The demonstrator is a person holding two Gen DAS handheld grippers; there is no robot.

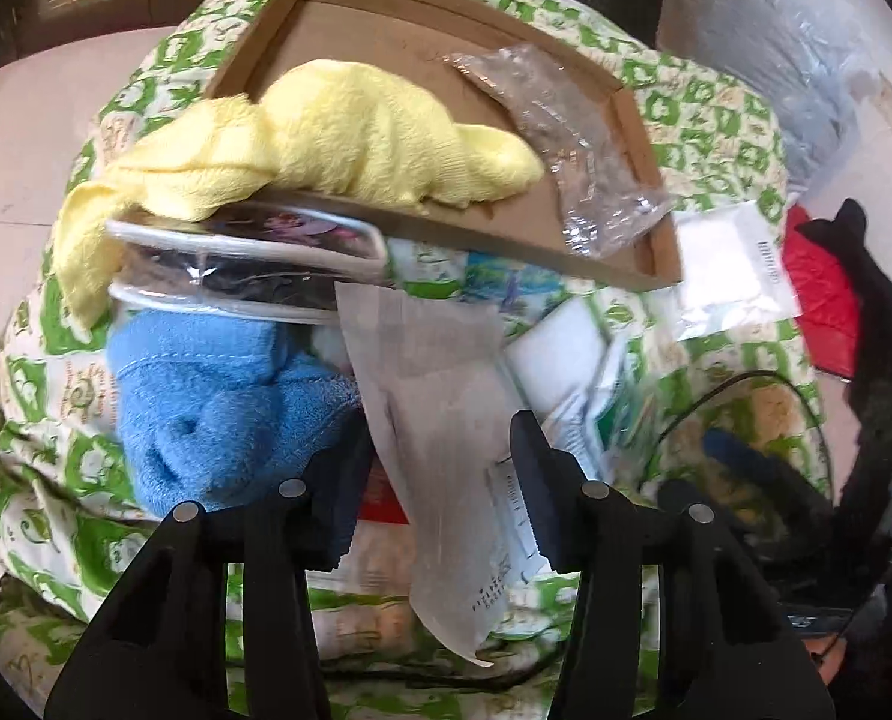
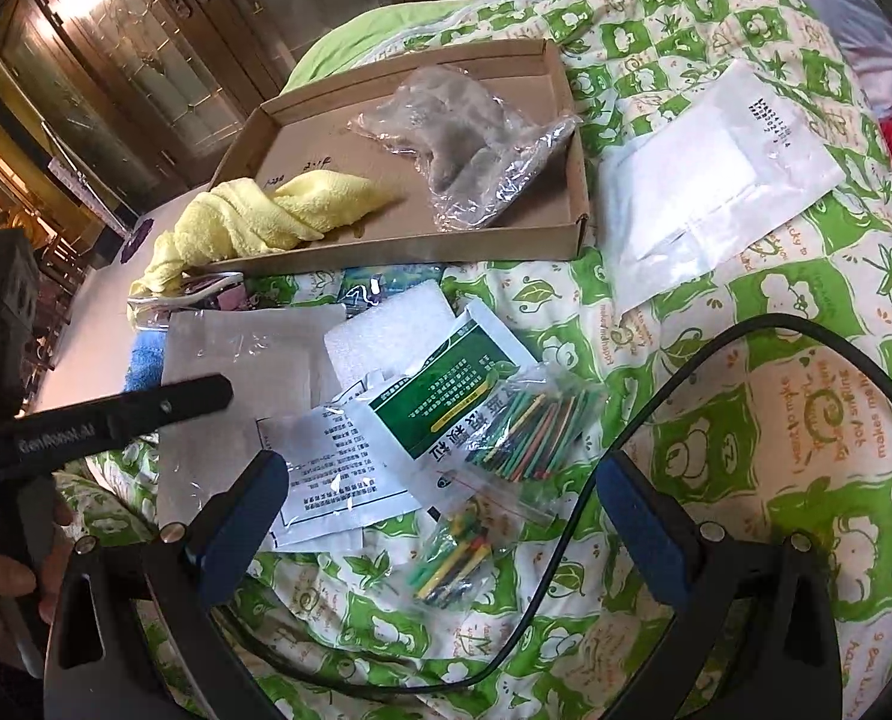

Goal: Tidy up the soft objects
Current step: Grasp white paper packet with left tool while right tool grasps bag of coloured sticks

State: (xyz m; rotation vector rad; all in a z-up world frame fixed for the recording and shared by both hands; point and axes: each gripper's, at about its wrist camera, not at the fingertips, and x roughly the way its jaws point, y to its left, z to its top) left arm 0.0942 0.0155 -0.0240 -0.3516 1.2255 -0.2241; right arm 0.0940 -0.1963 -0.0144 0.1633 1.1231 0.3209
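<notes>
The left claw (image 1: 440, 462) hangs spread, its dark pads either side of a frosted plastic sleeve (image 1: 434, 420) without clearly pressing it; a blue towel (image 1: 218, 414) bunches just beside its left finger. The right claw (image 2: 440, 516) is also spread wide, pinching nothing, above bags of coloured sticks (image 2: 524, 426) and printed leaflets (image 2: 338, 468), with a black cable (image 2: 626, 450) looping between its fingers. Everything rests on a bed covered by a green-and-cream leaf-print quilt (image 2: 746, 360); pale floor and dark wooden glazed doors (image 2: 116, 60) lie beyond. Farther out, a shallow cardboard tray (image 2: 446, 240) sits tilted on a clear zip case (image 1: 248, 264). The yellow towel (image 2: 266, 216) lies twisted in it, its long axis running from the tray's middle out over the left corner, where its end droops. A crinkled clear bag (image 2: 470, 144) shares the tray; a white pouch (image 2: 716, 180) lies to the right.
</notes>
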